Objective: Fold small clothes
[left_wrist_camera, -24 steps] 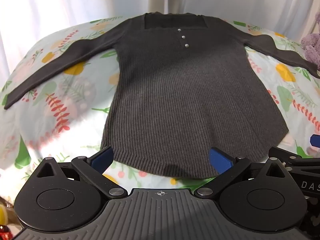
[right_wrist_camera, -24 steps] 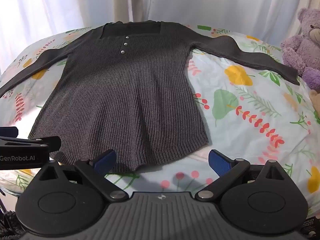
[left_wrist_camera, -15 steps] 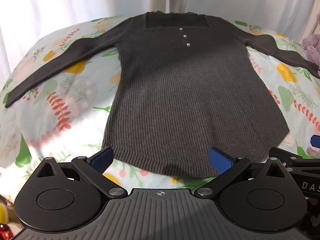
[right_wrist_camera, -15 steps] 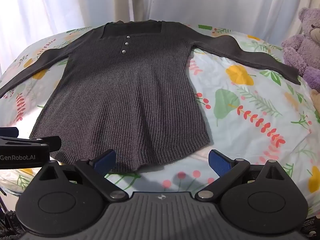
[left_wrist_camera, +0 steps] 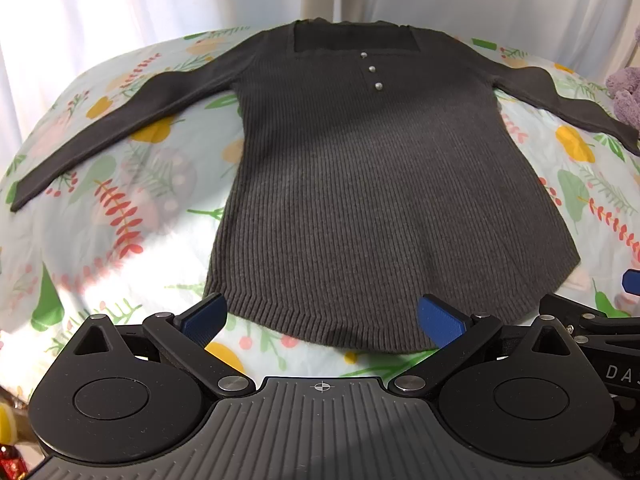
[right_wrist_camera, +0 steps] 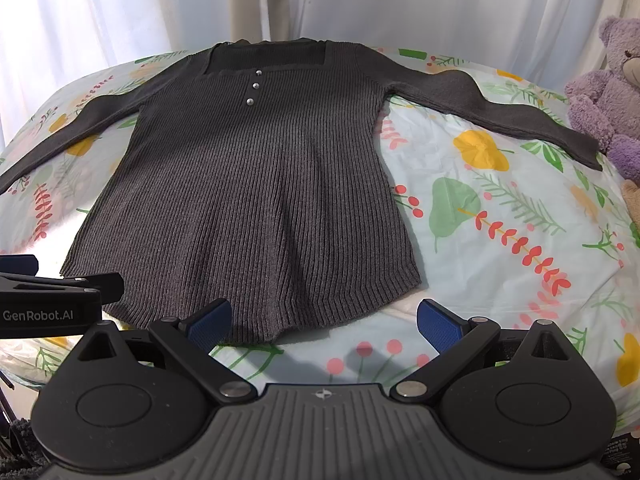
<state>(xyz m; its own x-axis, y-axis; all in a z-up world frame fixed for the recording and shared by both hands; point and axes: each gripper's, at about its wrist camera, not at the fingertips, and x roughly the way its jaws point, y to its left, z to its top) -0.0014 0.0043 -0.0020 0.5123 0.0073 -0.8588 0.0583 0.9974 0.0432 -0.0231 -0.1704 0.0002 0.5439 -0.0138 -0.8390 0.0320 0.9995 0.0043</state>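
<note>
A dark grey ribbed long-sleeved top (left_wrist_camera: 372, 184) lies flat, front up, on a floral sheet (left_wrist_camera: 120, 216), both sleeves spread out, neckline far from me. It also shows in the right wrist view (right_wrist_camera: 248, 200). My left gripper (left_wrist_camera: 322, 318) is open and empty, just short of the hem's left part. My right gripper (right_wrist_camera: 324, 320) is open and empty, near the hem's right corner. The left gripper's side shows at the left edge of the right wrist view (right_wrist_camera: 52, 300).
A purple teddy bear (right_wrist_camera: 604, 92) sits at the far right beside the right sleeve's cuff (right_wrist_camera: 588, 152). White curtains (left_wrist_camera: 160, 0) hang behind the bed. The sheet (right_wrist_camera: 520, 240) curves down at its edges.
Both grippers have crept slightly forward toward the hem; the top looks a little nearer. Nothing has been grasped.
</note>
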